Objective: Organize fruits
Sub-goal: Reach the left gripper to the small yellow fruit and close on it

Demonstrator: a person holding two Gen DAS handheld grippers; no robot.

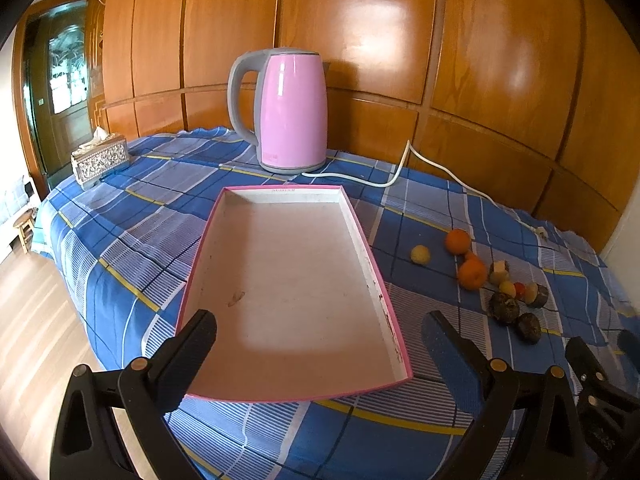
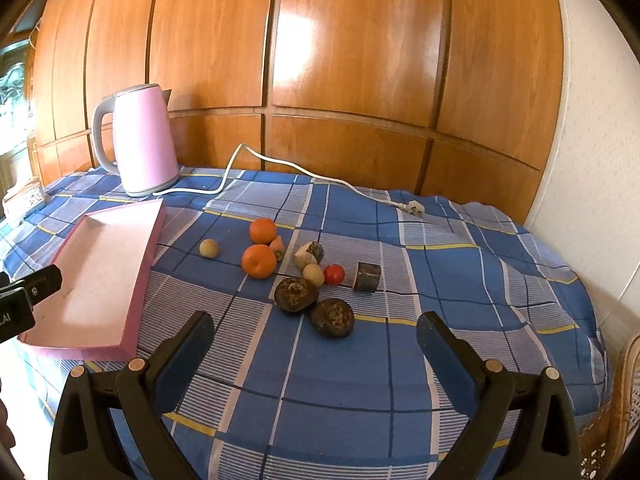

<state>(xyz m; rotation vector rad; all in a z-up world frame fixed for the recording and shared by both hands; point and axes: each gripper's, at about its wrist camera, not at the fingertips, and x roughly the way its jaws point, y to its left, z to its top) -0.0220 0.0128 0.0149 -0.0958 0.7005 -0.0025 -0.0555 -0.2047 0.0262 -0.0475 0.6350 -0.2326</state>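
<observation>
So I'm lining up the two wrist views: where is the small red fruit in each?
Left wrist: the red fruit sits far right, mid-height, in the fruit cluster right of the tray.
Right wrist: it lies near centre, between a pale round fruit and a dark cut piece.
Shared landmark: the pink kettle at the back.

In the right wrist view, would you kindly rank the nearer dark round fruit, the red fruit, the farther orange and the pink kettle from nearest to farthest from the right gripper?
From the right gripper, open above the cloth:
1. Nearer dark round fruit, just ahead between the fingers.
2. Red fruit, centre, slightly right.
3. Farther orange, left of centre.
4. Pink kettle, far left by the wooden wall.
</observation>
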